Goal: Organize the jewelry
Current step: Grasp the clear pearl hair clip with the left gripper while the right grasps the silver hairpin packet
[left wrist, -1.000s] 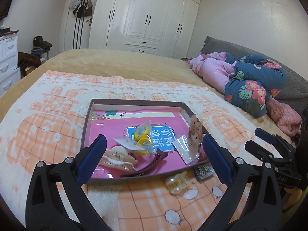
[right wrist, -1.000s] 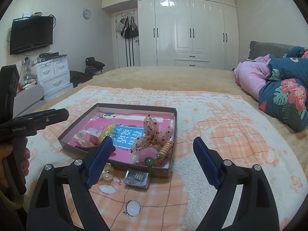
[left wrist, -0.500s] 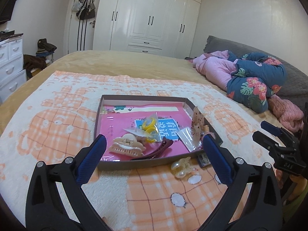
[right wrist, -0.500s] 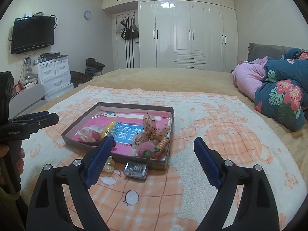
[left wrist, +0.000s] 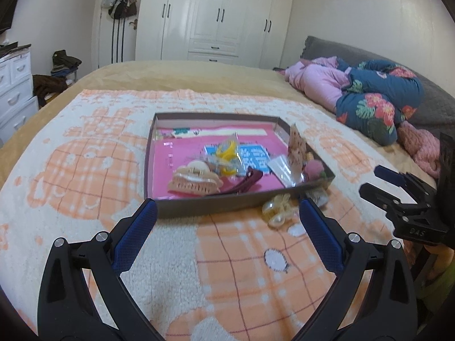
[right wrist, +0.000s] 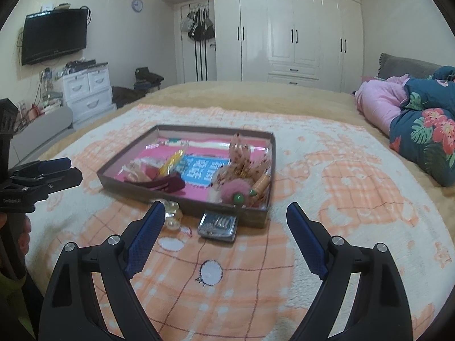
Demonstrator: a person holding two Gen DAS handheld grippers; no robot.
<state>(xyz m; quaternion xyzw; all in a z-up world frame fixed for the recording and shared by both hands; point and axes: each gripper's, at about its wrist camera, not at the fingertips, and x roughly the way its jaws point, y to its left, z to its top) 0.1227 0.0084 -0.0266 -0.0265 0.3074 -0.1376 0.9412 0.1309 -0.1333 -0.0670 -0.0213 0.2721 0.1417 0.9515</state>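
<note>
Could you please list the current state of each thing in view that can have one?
Left gripper: open, holding nothing.
Right gripper: open, holding nothing.
Tray: lidless, holding hair accessories.
Beige claw clip: closed, lying in the tray.
Dark red hair clip: closed, lying in the tray.
Yellow claw clip: outside the tray, on the blanket.
Wardrobe: doors shut.
Television: off.

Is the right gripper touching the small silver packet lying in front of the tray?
Apart. In the right wrist view the right gripper is open, and the silver packet lies on the blanket between its fingertips, clear of both.
</note>
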